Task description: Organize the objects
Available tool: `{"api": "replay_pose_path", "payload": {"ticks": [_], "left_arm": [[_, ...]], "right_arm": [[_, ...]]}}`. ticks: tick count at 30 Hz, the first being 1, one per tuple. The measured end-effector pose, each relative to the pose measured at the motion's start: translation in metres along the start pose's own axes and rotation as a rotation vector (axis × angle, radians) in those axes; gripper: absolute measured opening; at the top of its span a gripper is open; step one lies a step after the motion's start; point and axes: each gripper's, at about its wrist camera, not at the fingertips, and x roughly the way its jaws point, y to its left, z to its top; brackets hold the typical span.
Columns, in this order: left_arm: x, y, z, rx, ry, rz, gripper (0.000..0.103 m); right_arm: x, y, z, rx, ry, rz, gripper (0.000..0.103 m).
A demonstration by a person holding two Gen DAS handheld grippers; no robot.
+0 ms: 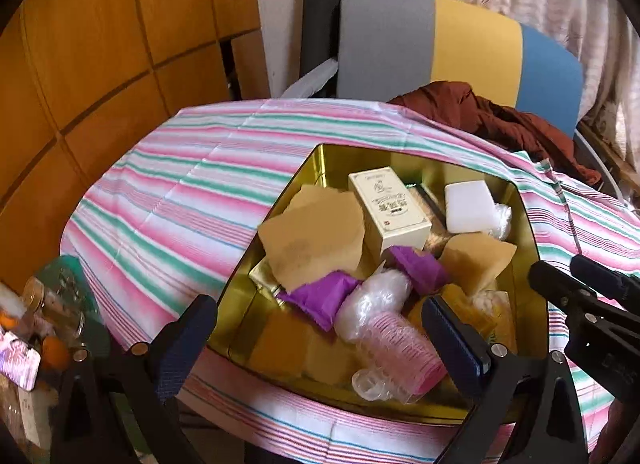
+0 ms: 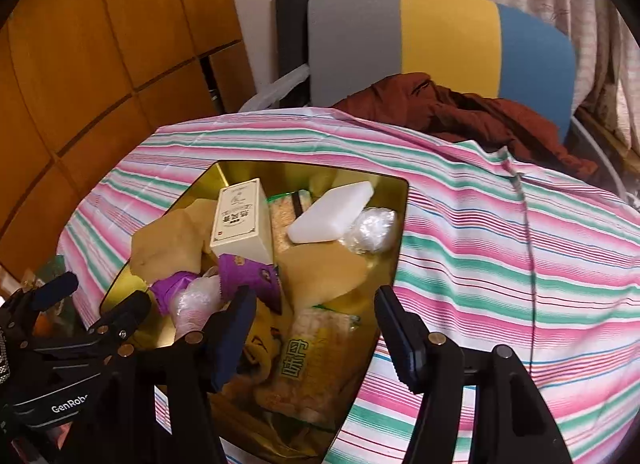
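Both grippers tilt downward over the gold tin (image 1: pixel 320 159), which sits on the striped tablecloth (image 1: pixel 180 191). Left gripper (image 1: pixel 320 328): fingers open, empty. Right gripper (image 2: pixel 316 328): fingers open, empty, above the snack packet (image 2: pixel 316 364). Only the left wrist view shows the pink cup stack (image 1: pixel 400 352).

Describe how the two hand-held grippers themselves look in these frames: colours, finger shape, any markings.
Both are black plastic frames with brass-coloured rivets. The left hand-held gripper has two flat paddle fingers faced with dark blue textured pads. The right hand-held gripper matches it. White lettering reading "GenRob" shows on the left one's body in the right wrist view.
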Motion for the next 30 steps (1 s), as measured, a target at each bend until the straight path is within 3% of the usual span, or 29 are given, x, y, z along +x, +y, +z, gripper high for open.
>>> {"api": "replay_pose_path", "payload": {"ticks": [17, 30], "left_arm": [[-0.0039, 0.0023, 0.0034, -0.009, 0.026, 0.037, 0.103], [-0.0016, 0.0003, 0.0041, -0.017, 0.06, 0.031, 0.103]], "right_arm": [[0.0044, 0.0079, -0.005, 0.021, 0.03, -0.133, 0.063], [0.0044, 0.0052, -0.0064, 0.043, 0.034, -0.136, 0.063]]}}
